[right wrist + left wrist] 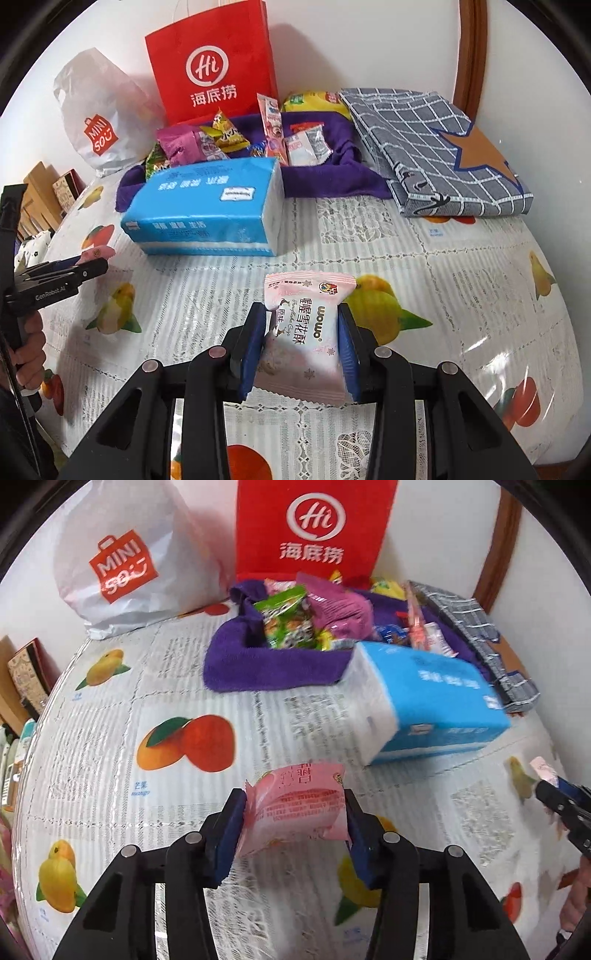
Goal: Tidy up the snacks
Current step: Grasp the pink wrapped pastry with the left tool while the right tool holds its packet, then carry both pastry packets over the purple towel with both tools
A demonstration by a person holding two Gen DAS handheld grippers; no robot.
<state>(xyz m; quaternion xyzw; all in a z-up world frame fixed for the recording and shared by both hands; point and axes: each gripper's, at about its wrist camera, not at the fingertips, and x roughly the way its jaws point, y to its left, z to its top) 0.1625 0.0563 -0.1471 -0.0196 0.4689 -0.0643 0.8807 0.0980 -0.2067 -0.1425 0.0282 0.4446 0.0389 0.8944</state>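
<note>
- Here each claw grips a pink snack packet above the table: the left gripper point(295, 825) squeezes a crumpled packet point(297, 808) sideways, the right gripper point(304, 349) an upright packet point(306, 332), its long axis pointing away.
- Likely both are bound for the purple cloth point(325, 177) heaped with snacks point(207, 144).
- The tissue pack point(207, 210) lies between.

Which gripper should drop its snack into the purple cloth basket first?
Probably left. The left gripper holds a pink snack packet with open tabletop ahead to the purple cloth basket. The right gripper, with its pink wowo packet, has the blue tissue pack closer to its path.
</note>
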